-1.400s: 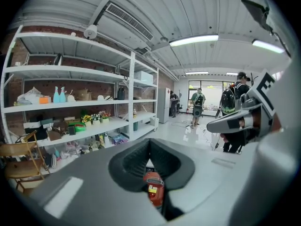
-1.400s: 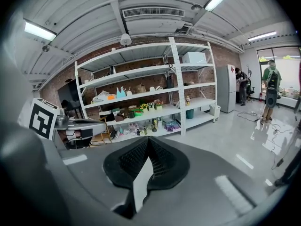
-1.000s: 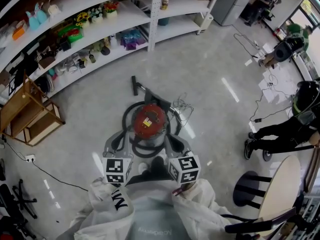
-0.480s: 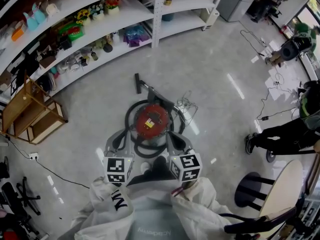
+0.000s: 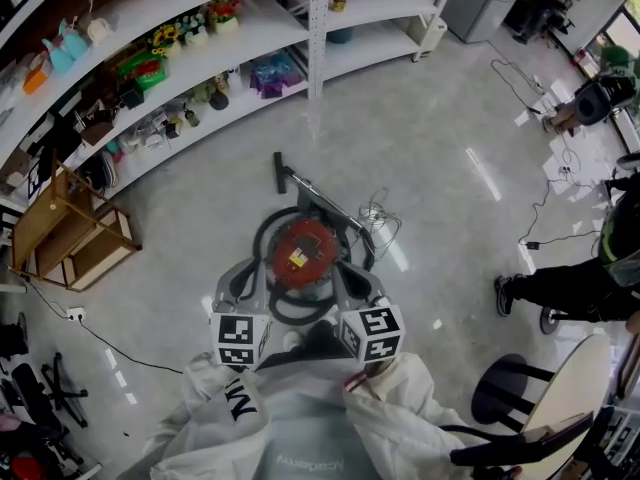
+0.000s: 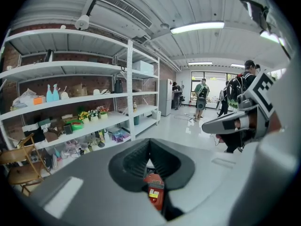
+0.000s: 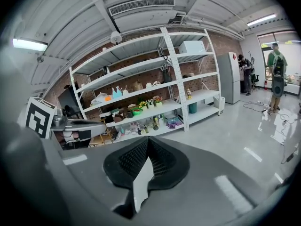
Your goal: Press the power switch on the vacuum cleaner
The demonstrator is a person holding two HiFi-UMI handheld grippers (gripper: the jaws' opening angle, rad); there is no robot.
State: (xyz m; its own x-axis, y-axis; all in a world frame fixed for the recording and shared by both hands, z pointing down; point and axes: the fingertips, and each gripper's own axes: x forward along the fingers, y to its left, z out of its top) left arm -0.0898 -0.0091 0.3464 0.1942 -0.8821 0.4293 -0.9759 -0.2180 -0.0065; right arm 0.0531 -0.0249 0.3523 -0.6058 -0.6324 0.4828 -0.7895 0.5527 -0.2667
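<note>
The vacuum cleaner [image 5: 300, 251] stands on the floor just ahead of me, a red round top with a yellow label, a black hose coiled round it and its wand [image 5: 285, 176] pointing away. My left gripper [image 5: 248, 271] hangs over its near left side and my right gripper [image 5: 347, 271] over its near right side. Both have their jaws closed with nothing held. In the left gripper view the left gripper [image 6: 149, 141] shows the vacuum cleaner [image 6: 154, 192] through the gap below its tips. The right gripper [image 7: 148, 139] shows only floor there. No switch can be made out.
Long white shelves [image 5: 200, 58] full of small items run along the back. A wooden rack [image 5: 65, 228] stands at the left. Loose cable [image 5: 378, 213] lies beside the vacuum. A person [image 5: 575, 278] crouches at the right; a stool [image 5: 505, 388] and round table [image 5: 565, 388] sit at the lower right.
My head view has drifted slightly, so the vacuum sits a little lower and farther right in the picture. Both grippers stay shut in the same place over its near side.
</note>
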